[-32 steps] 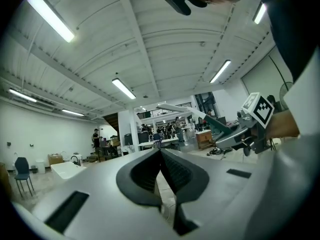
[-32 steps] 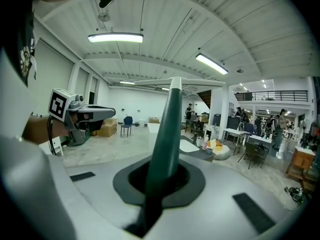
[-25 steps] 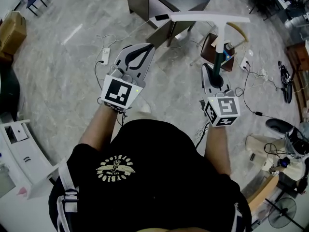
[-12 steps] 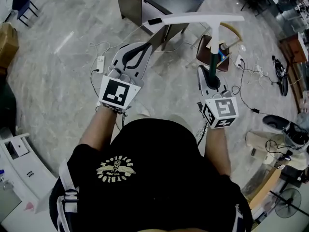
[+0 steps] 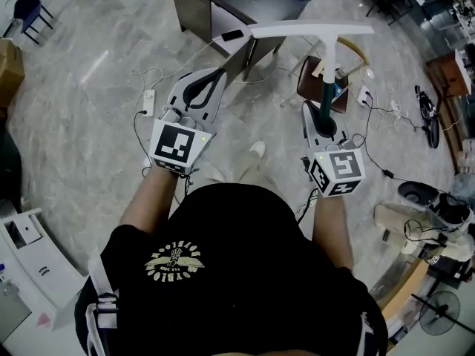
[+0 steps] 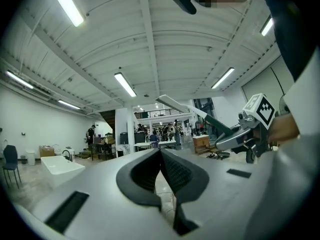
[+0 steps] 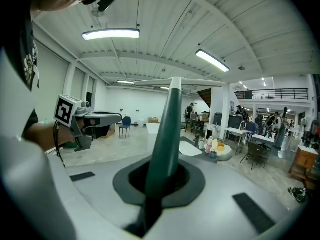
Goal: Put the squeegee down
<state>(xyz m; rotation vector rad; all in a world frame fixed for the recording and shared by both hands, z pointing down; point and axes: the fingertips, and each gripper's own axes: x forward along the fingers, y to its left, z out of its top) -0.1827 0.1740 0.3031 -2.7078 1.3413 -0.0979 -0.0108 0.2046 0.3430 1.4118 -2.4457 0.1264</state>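
The squeegee has a dark green handle and a long white blade across its top. My right gripper is shut on the handle and holds the squeegee out in the air, high over the floor. In the right gripper view the green handle rises from between the pads of that gripper. My left gripper is held level beside it, shut with nothing in it. In the left gripper view its pads meet at the tip, and the squeegee shows off to the right.
A dark desk stands ahead on the marble floor. A brown chair is under the squeegee. A power strip and cables lie on the floor. Low white furniture is at the left, and a fan and clutter at the right.
The person has stepped forward, so the desk and chair have drawn nearer. Both grippers moved with the person. The right one keeps its hold on the squeegee and the left stays shut.
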